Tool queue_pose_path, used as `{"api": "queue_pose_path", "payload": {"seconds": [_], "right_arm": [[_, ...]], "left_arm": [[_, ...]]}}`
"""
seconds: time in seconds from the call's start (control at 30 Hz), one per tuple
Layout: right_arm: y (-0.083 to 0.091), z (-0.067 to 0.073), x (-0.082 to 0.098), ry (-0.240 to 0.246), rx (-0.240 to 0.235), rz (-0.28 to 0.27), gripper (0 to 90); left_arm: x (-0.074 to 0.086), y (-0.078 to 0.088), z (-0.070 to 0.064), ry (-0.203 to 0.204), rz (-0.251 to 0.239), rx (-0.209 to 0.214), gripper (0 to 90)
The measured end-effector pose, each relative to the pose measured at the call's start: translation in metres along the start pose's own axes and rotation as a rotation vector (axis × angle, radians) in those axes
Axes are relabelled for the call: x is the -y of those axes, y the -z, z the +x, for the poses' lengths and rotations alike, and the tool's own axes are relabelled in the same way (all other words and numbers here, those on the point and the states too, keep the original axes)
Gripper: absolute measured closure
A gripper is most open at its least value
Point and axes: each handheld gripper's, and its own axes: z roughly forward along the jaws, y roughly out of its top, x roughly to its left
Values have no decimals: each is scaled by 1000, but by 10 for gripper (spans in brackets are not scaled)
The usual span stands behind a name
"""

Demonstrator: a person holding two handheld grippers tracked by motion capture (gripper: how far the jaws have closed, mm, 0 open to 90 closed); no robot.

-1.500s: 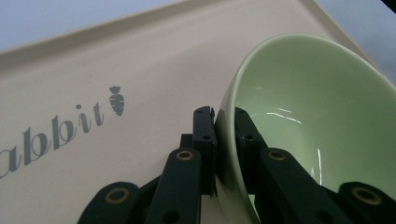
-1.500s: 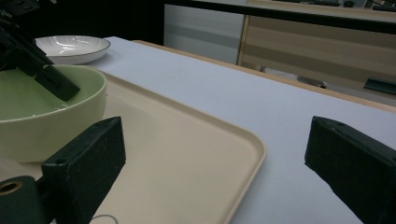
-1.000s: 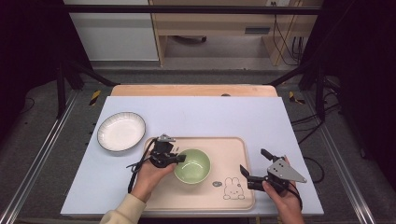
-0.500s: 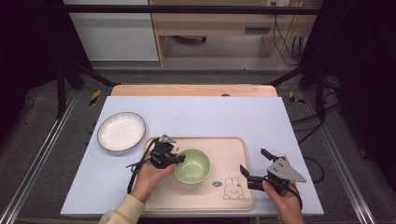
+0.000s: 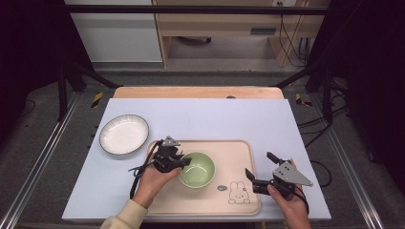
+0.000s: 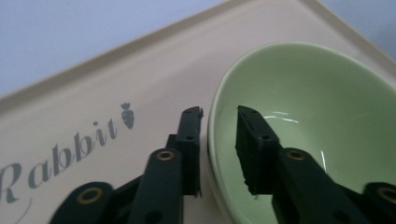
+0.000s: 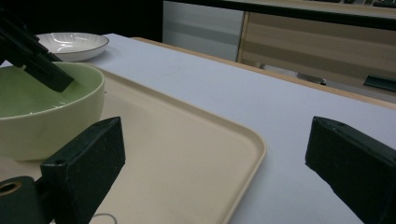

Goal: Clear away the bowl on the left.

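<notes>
A pale green bowl (image 5: 198, 171) (image 6: 317, 93) (image 7: 46, 126) stands on the beige tray (image 5: 234, 148) (image 6: 116, 70) (image 7: 187, 154). My left gripper (image 5: 184, 162) (image 6: 219, 112) straddles the bowl's left rim, one jaw outside and one inside. Its jaws have just been opening, and a small gap shows on each side of the rim, so the pads no longer press on it. My right gripper (image 5: 258, 163) (image 7: 215, 140) rests open at the tray's right edge, with nothing between its fingers.
A white plate with a dark rim (image 5: 123, 134) (image 7: 72, 44) sits on the light table mat, left of the tray. The tray carries a rabbit drawing (image 5: 237, 193) near its front right corner. Beyond the table stands a wooden bench.
Both hands and the bowl have stayed in place. The high view is too coarse to show any difference in the left jaws.
</notes>
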Motion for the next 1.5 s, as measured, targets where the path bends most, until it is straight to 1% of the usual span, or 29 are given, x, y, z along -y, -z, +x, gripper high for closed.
{"api": "queue_pose_path", "payload": {"seconds": [0.07, 0.2, 0.3, 0.37, 0.57, 0.63, 0.7, 0.8, 0.87, 0.93, 1.0, 1.07, 1.23, 1.27, 1.33, 1.37, 1.43, 1.5], "right_arm": [[0, 0, 0, 0, 0, 0, 48], [0, 1, 0, -3, 0, 1, 48], [0, 0, 0, -2, -1, 0, 47], [0, 0, 0, -2, -1, 1, 47], [0, 0, 0, -4, 0, 3, 44], [0, 0, 0, -4, 0, 2, 44], [0, 0, 0, -3, 0, 1, 43], [0, 0, 0, -3, 3, 0, 35], [1, 0, 0, -6, 5, -1, 36], [1, 0, 0, -4, 7, -2, 35], [2, 0, 0, -5, 8, -2, 35], [2, 0, 0, -7, 11, 0, 29], [2, 0, 0, -9, 19, 2, 26], [2, 0, 0, -10, 19, 2, 26], [2, -1, 0, -10, 20, 2, 26], [2, -1, 0, -11, 20, 1, 26], [2, 0, 0, -11, 21, 1, 26], [2, 0, 0, -11, 22, 1, 26]], "left_arm": [[-1, 2, -2, -29, -11, -18, 598], [-5, 6, -6, -68, -53, -32, 476], [-7, 7, -8, -88, -86, -26, 397], [-8, 8, -9, -94, -96, -23, 336], [-9, 11, -14, -136, -158, -15, 205], [-9, 12, -15, -139, -174, -3, 148], [-9, 14, -17, -151, -187, 4, 107], [-9, 16, -20, -138, -192, 10, 34], [-9, 18, -22, -149, -202, 13, 44], [-9, 22, -23, -161, -216, 31, 40], [-10, 25, -25, -172, -234, 32, 36], [-9, 28, -25, -183, -226, 50, 35], [-9, 32, -28, -187, -251, 43, 37], [-9, 33, -28, -187, -260, 43, 38], [-9, 38, -27, -194, -293, 22, 39], [-9, 39, -27, -193, -304, 19, 40], [-10, 43, -27, -192, -327, 20, 39], [-10, 46, -27, -194, -341, 26, 39]]}}
